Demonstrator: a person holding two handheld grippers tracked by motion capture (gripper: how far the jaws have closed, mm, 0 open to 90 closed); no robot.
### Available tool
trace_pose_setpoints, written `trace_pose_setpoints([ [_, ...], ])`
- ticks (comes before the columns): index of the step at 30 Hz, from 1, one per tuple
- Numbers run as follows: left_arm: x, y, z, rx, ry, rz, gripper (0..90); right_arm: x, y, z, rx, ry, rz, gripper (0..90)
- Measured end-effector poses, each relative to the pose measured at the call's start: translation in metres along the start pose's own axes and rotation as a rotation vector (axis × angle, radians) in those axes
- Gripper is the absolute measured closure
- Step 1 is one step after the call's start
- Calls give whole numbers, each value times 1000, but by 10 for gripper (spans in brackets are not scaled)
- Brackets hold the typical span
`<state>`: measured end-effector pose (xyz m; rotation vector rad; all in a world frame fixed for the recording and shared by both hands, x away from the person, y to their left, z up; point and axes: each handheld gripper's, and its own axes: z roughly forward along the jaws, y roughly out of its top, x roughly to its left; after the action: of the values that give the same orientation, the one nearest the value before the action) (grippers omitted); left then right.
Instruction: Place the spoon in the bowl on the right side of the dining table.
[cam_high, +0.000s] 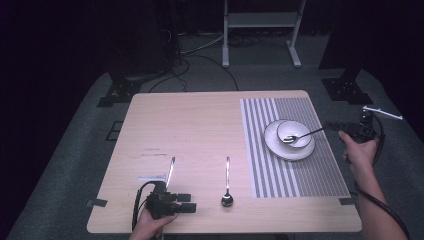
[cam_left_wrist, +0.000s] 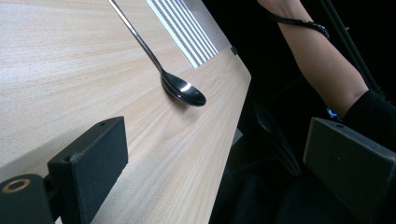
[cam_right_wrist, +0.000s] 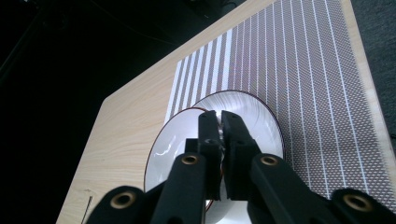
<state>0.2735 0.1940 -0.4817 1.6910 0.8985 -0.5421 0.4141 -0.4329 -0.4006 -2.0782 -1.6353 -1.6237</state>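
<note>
1. High view: spoon (cam_high: 301, 135) already resting with its head in the bowl (cam_high: 295, 133) on the plate (cam_high: 289, 143), placemat (cam_high: 320, 160) beneath; second spoon (cam_high: 227, 186) and another utensil (cam_high: 170, 171) left on bare table (cam_high: 195, 120).
2. Right gripper (cam_right_wrist: 219, 122): clenched on the spoon handle, though grip barely visible; reaching in from the table's right edge.
3. Left gripper (cam_high: 181, 202): released, jaws wide, low near front edge, facing the second spoon.
</note>
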Motion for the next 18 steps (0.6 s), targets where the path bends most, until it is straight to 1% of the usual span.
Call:
trace_pose_setpoints([
  [1, 0, 0, 0, -1, 0, 1, 51, -1, -1, 0, 0, -2, 2, 839],
  [3, 0, 0, 0, -2, 2, -3, 51, -3, -2, 0, 0, 10, 10, 838],
  [6, -1, 0, 0, -3, 1, -6, 51, -6, -5, -1, -2, 20, 15, 786],
  [9, 0, 0, 0, -1, 0, 1, 51, -7, -8, -2, 1, 20, 14, 764],
  [12, -1, 0, 0, -3, -1, -3, 51, -9, -10, -3, 3, 25, 12, 714],
  [18, -1, 1, 2, -3, -2, -7, 51, -10, -15, -3, 16, 31, 5, 677],
])
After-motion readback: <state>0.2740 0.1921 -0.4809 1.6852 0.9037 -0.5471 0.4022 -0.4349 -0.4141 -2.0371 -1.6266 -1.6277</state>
